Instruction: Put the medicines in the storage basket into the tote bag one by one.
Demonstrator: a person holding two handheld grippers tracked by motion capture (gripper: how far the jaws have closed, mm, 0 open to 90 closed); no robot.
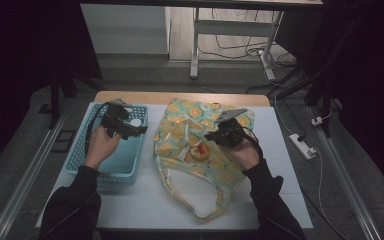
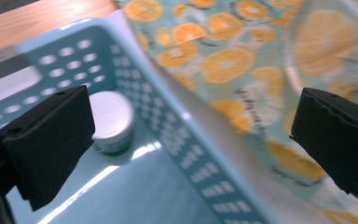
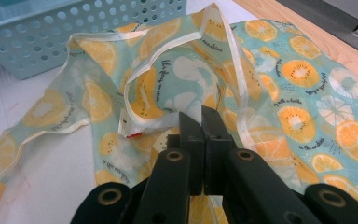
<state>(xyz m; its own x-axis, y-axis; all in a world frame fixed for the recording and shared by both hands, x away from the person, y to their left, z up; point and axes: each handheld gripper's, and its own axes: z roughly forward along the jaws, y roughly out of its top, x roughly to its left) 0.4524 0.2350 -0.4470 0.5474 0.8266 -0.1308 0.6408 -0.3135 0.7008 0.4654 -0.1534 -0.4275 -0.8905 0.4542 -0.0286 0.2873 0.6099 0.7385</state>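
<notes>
A translucent bag (image 1: 200, 160) printed with orange slices lies on the white table cover; it also appears in the right gripper view (image 3: 303, 93). My right gripper (image 1: 219, 135) is over the bag's upper middle, jaws shut (image 3: 201, 119) on a raised fold of the fabric near the mouth. Something small, red and orange (image 1: 198, 150) shows through the bag just left of it. My left gripper (image 1: 130, 131) hovers over the light blue basket (image 1: 111, 176), its jaws wide open (image 2: 191, 135) with nothing between them. A white-lidded jar (image 2: 112, 122) stands in the basket's far right corner (image 1: 136, 122).
The perforated basket wall (image 2: 186, 140) runs between the jar and the bag. A wooden table edge (image 1: 180, 97) lies beyond the white cover (image 1: 150, 205). A power strip (image 1: 302, 146) and cables lie on the floor to the right.
</notes>
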